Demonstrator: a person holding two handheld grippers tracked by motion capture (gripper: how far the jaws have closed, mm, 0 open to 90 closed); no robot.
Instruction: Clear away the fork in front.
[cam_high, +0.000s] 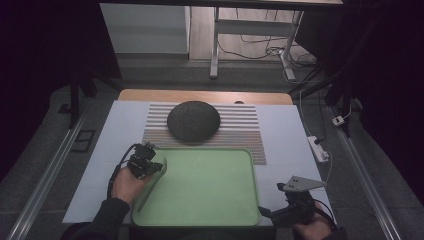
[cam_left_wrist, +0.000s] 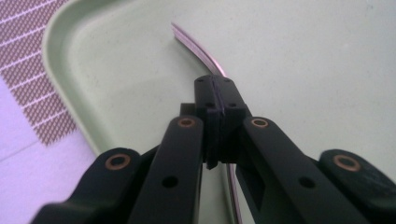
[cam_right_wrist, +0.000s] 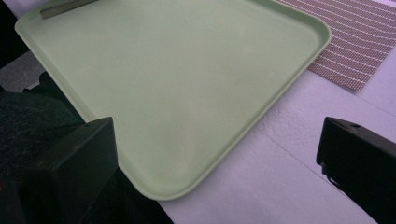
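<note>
The left tool (cam_high: 146, 164) is clamped on a thin curved strip (cam_left_wrist: 198, 46) over the green tray (cam_high: 210, 200) at lower centre — placing looks under way. The right tool (cam_high: 295, 205), jaws wide and empty, waits lower right. The dark dome (cam_high: 193, 120) sits untouched above.

Thin curved strip (cam_left_wrist: 201, 49), perhaps a utensil handle

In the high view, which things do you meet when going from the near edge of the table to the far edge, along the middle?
Green tray → striped mat → dark round bowl-like object lying on that mat → bare wooden table edge.
</note>
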